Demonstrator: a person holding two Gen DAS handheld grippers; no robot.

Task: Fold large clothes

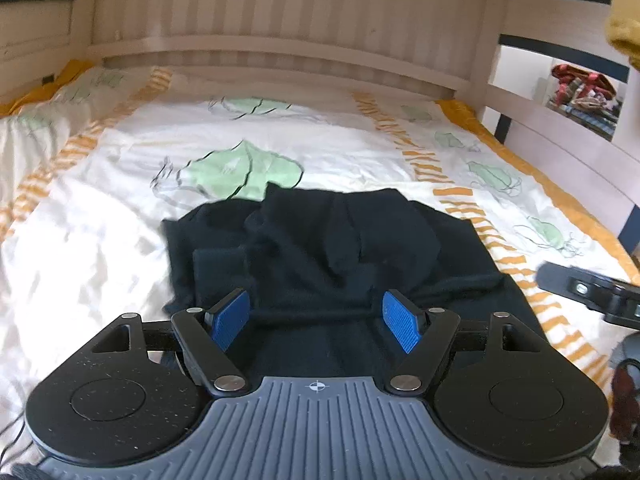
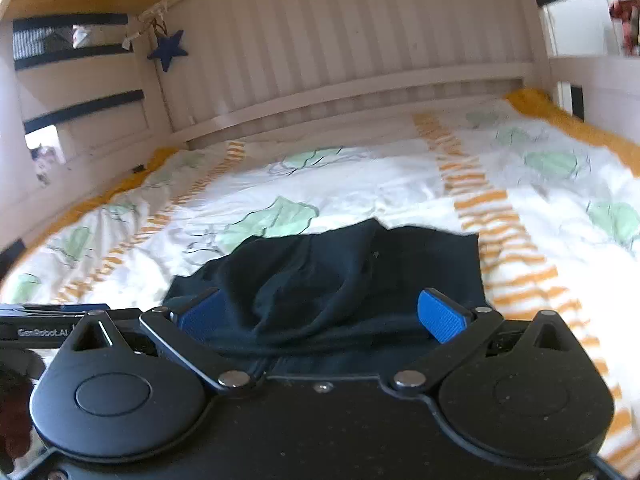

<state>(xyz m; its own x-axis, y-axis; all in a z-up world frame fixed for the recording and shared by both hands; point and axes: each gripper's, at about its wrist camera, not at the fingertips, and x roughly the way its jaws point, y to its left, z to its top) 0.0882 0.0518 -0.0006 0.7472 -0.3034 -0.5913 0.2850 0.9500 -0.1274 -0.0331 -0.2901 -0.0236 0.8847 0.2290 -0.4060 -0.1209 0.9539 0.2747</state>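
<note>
On bed [image 1: 100, 208]: dark garment [image 1: 320, 240] lying soft, limp, bunching; both hand-held grippers [image 1: 316, 320] [image 2: 324, 316] hovering released; corners suiting pinching.

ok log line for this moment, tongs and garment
left tongs: open, empty | right tongs: open, empty | dark garment: partly folded, rumpled, on bed | neither tongs gripping cloth

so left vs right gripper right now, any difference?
Base plate: left gripper has a ribbed grey one, right gripper a flat black one. Spread: the right's blue pads look further apart than the left's, though fisheye may exaggerate. Shared: both open, nothing pinched, both above the dark garment on the bedspread.
</note>
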